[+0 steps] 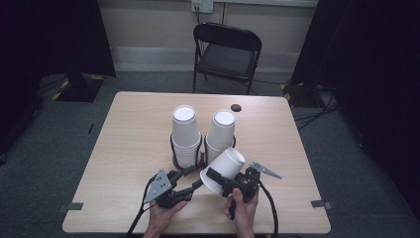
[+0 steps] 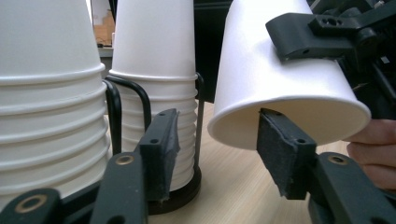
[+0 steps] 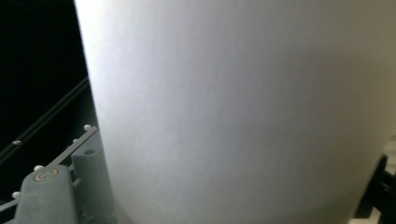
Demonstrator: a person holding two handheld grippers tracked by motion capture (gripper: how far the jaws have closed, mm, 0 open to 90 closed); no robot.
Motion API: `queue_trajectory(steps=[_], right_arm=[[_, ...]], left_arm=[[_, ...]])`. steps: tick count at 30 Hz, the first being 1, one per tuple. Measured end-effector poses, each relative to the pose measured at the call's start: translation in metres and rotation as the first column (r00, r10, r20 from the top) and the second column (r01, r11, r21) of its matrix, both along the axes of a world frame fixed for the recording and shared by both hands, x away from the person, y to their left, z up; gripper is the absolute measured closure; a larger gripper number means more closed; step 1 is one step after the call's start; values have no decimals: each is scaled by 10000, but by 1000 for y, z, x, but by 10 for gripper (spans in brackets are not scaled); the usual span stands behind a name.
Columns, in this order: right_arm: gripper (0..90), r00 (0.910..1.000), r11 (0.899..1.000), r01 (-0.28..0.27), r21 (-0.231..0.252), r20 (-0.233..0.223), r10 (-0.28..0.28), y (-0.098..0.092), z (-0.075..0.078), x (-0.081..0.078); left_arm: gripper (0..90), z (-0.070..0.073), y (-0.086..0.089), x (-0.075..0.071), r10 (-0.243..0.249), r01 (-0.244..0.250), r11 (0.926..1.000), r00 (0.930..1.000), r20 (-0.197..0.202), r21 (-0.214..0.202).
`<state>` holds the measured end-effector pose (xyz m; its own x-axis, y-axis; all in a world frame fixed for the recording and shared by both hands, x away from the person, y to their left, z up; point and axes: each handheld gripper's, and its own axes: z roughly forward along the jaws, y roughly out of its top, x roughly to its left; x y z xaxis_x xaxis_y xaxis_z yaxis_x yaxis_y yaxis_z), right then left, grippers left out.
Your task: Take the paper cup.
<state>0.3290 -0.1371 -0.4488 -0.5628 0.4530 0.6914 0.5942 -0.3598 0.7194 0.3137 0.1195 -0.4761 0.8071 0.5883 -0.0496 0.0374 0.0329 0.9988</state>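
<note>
Fingers: right gripper (image 1: 220,182) clamps tilted paper cup (image 1: 224,168), seemingly; left gripper (image 1: 192,179) apart; wooden table (image 1: 133,144), grey carpet (image 1: 39,163).

White paper cup (image 3: 243,112) wall close up, jaws at bottom left

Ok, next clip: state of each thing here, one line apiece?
Left gripper: open, one jaw just under the loose cup's rim.
Right gripper: shut on loose cup.
Loose cup: upside down, tilted, held above the table.
Left cup stack: upside down in wire holder.
Right cup stack: upside down in holder.
Folding chair: unfolded, unoccupied.
</note>
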Motion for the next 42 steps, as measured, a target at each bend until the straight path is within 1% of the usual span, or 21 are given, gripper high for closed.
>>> queue_trajectory(steps=[2, 6, 8, 9, 12, 13, 16, 19, 22, 23, 24, 26, 30, 32, 34, 36, 37, 40, 42], right_arm=[[146, 9999, 9999, -89, 98, -104, 90, 1, -1, 0], [146, 9987, 9982, -373, 460, -328, 389, 4, -4, -1], [146, 9987, 9966, -457, 686, -211, 472, 6, -5, -3], [146, 9984, 9964, -483, 692, -247, 501, 7, -5, -3], [146, 9953, 9926, -774, 935, -504, 823, 11, -9, -3], [146, 9944, 9915, -837, 999, -557, 895, 13, -9, -3], [146, 9909, 9885, -1043, 1095, -731, 1126, 18, -12, -4], [146, 9882, 9868, -1218, 1066, -805, 1306, 22, -13, -5], [146, 9860, 9851, -1334, 1086, -859, 1430, 25, -14, -6], [146, 9847, 9842, -1411, 1070, -878, 1507, 26, -14, -6], [146, 9847, 9842, -1411, 1070, -878, 1507, 26, -14, -6], [145, 9842, 9843, -1422, 1045, -911, 1518, 27, -14, -6], [133, 9839, 9837, -1464, 1042, -879, 1557, 27, -14, -6], [127, 9838, 9830, -1485, 1080, -852, 1579, 27, -14, -6], [120, 9843, 9832, -1469, 1084, -823, 1561, 27, -14, -6], [113, 9859, 9851, -1423, 963, -750, 1497, 27, -13, -7], [110, 9857, 9855, -1410, 939, -790, 1486, 27, -13, -7], [111, 9882, 9894, -1169, 857, -893, 1245, 26, -11, -6], [109, 9897, 9914, -1028, 805, -911, 1100, 24, -11, -4]], left_arm=[[521, -1, -2, 0, -19, 19, 10000, 10000, 28, -87], [556, -2, -5, 1, 63, -61, 9999, 9998, 169, -114], [579, -3, -6, 0, 196, -191, 9997, 9993, 323, -177], [592, -3, -6, 0, 217, -209, 9996, 9990, 389, -195], [629, -2, -8, -1, 293, -278, 9993, 9979, 573, -253], [639, -2, -9, -1, 317, -305, 9993, 9977, 602, -206], [671, -2, -11, -1, 409, -394, 9990, 9967, 701, -228], [693, -1, -13, -2, 565, -549, 9983, 9942, 912, -199], [728, -1, -15, -2, 638, -619, 9978, 9926, 1032, -219], [763, -1, -15, -2, 675, -658, 9976, 9922, 1051, -198], [763, -1, -16, -2, 666, -641, 9975, 9928, 997, -282], [786, -1, -16, -1, 755, -730, 9969, 9924, 973, -287], [826, 0, -16, -3, 859, -862, 9963, 9908, 1044, -21], [837, 0, -17, -4, 871, -876, 9962, 9901, 1104, 2], [842, 1, -17, -3, 843, -852, 9964, 9905, 1086, 36], [842, 1, -17, -3, 821, -833, 9965, 9911, 1046, 72], [844, 0, -17, -3, 822, -832, 9965, 9915, 1009, 57], [852, -1, -16, -4, 798, -813, 9966, 9924, 938, 130], [857, -2, -16, -4, 706, -717, 9974, 9940, 836, 110]])
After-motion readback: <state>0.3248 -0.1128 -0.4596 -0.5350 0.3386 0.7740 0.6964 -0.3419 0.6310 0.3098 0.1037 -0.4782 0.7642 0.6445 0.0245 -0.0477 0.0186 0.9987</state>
